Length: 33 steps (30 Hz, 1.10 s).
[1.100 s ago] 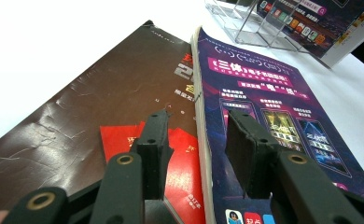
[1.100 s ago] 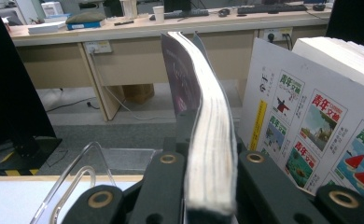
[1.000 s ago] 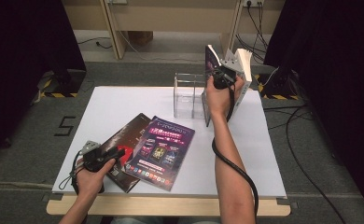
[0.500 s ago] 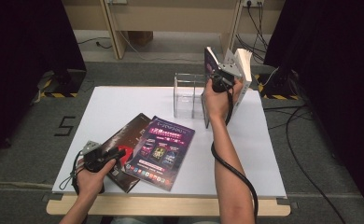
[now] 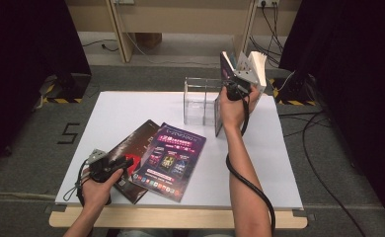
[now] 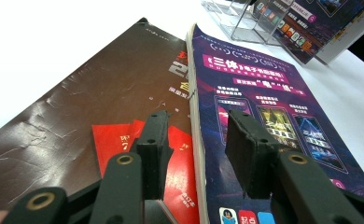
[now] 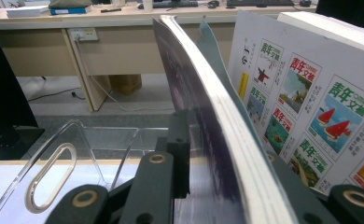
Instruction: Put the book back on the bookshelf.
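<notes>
My right gripper (image 5: 236, 75) is raised at the table's far right, beside a clear acrylic rack (image 5: 198, 101). An upright, bowed purple magazine (image 7: 203, 93) stands between its jaws. The left pad (image 7: 178, 140) lies against the cover and the other pad is hidden behind it. These jaws have just been opening. My left gripper (image 5: 125, 165) is open and low over the front left of the table. Its jaws (image 6: 199, 140) straddle the seam between a flat brown magazine (image 6: 101, 84) and a flat purple magazine (image 6: 264, 93) that overlaps it.
A white-covered magazine (image 7: 301, 93) with small picture panels leans just right of the held one. The rack (image 7: 77, 154) has a slotted handle in its side wall. The white table (image 5: 131, 108) has bare room at the back left and the front right.
The right forearm has swung slightly left while its gripper stays at the upright magazine. The left hand and both flat magazines have not moved.
</notes>
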{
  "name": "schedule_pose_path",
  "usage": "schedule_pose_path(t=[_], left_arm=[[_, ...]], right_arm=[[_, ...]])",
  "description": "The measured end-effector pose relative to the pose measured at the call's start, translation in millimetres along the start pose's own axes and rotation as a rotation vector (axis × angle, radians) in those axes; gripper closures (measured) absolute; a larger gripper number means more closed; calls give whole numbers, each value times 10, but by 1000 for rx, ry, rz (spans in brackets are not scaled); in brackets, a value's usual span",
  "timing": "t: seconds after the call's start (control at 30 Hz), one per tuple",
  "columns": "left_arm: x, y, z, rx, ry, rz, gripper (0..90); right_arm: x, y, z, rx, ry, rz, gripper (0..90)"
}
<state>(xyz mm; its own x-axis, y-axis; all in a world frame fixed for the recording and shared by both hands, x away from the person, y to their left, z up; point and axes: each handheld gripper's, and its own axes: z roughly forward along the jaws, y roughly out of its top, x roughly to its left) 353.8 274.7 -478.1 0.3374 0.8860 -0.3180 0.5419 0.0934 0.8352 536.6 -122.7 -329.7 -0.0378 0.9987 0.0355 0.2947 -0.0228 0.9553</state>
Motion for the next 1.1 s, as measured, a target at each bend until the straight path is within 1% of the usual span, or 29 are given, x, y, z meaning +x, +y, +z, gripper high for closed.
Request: schedule_pose_path(t=[0.17, 0.27, 0.4, 0.57, 1.1], left_arm=[[-2, 0, -3, -1, 0, 1, 587], [-2, -3, -3, 1, 0, 2, 587], [-5, 0, -6, -1, 0, 3, 587], [-11, -3, -2, 2, 0, 6, 587], [-34, -7, 5, 4, -4, 10, 586]], right_arm=[[-20, -10, -9, 8, -2, 5, 744], [-24, -28, -18, 10, -2, 2, 736], [-42, -44, -41, 12, 0, 11, 721], [-63, -45, -103, 1, 9, 26, 706], [-115, -66, -265, -13, 13, 29, 687]])
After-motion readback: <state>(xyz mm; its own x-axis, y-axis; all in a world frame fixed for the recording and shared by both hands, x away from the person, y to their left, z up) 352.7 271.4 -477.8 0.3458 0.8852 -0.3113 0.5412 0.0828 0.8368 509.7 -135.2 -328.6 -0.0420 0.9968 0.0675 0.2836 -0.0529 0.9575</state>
